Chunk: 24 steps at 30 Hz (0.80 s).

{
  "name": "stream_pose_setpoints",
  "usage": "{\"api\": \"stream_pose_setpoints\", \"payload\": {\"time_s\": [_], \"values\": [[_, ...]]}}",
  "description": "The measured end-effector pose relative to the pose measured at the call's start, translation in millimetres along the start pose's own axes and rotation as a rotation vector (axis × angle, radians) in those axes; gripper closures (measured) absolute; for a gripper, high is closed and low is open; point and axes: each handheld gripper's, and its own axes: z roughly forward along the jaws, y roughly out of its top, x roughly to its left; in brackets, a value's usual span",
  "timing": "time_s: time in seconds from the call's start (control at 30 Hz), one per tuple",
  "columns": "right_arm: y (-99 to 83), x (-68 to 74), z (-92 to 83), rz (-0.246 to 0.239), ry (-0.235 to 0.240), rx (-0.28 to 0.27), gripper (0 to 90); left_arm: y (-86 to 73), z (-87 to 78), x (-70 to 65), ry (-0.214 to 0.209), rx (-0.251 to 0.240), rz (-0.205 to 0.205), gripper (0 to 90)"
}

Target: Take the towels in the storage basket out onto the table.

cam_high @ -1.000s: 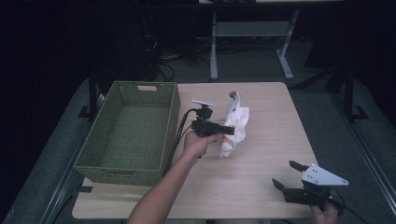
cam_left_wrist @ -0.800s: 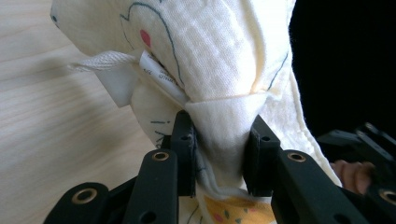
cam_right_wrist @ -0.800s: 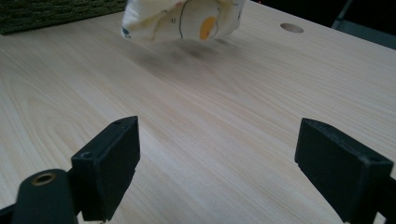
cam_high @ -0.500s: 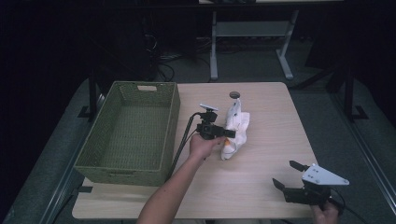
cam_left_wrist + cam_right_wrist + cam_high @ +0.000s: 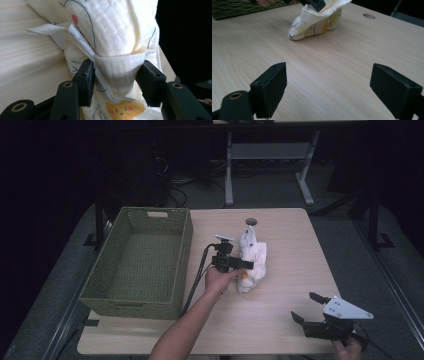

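Observation:
A cream cloth [image 5: 254, 256] with small printed figures lies bunched on the wooden table [image 5: 300, 250], right of the basket. My left gripper [image 5: 248, 265] reaches into it from the left. In the left gripper view its jaws have just been opening and stand apart around a fold of the cloth [image 5: 112, 30], with the left gripper [image 5: 116, 75] no longer pinching the fold. My right gripper [image 5: 304, 306] rests open near the table's front right corner. In the right gripper view the right gripper [image 5: 337, 85] has bare wood between its jaws, and the cloth [image 5: 317, 23] lies farther off.
A green woven basket [image 5: 135, 302] stands empty on the left of the table. A small round hole [image 5: 251, 221] is in the tabletop behind the cloth. Dark floor, cables and a metal stand's legs lie beyond the far edge.
The left hand has sunk a little and the cloth's raised top has dropped toward the table. The right gripper has kept still.

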Motion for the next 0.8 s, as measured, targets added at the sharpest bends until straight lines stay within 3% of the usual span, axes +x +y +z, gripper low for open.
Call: {"api": "stream_pose_setpoints", "payload": {"time_s": [0.13, 0.37, 0.5, 0.8], "values": [[0.6, 1.0, 0.7, -0.006, 0.004, 0.002, 13.7, -0.8, 1.1, -2.4, -0.018, -0.006, 0.018, 50.4], [0.3, -0.2, 0.3, -0.004, 0.003, -0.001, 13.7, -0.2, 0.5, -6.0, -0.076, -0.026, 0.005, 47.3], [0.3, -0.2, 0.1, -0.005, 0.003, -0.001, 13.7, 0.6, -0.6, -9.6, -0.101, -0.046, 0.020, 44.2], [0.0, -1.5, -0.9, -0.009, 0.001, 0.002, 13.7, -4.1, -3.2, -13.1, -0.110, -0.035, 0.040, 44.3]]}}
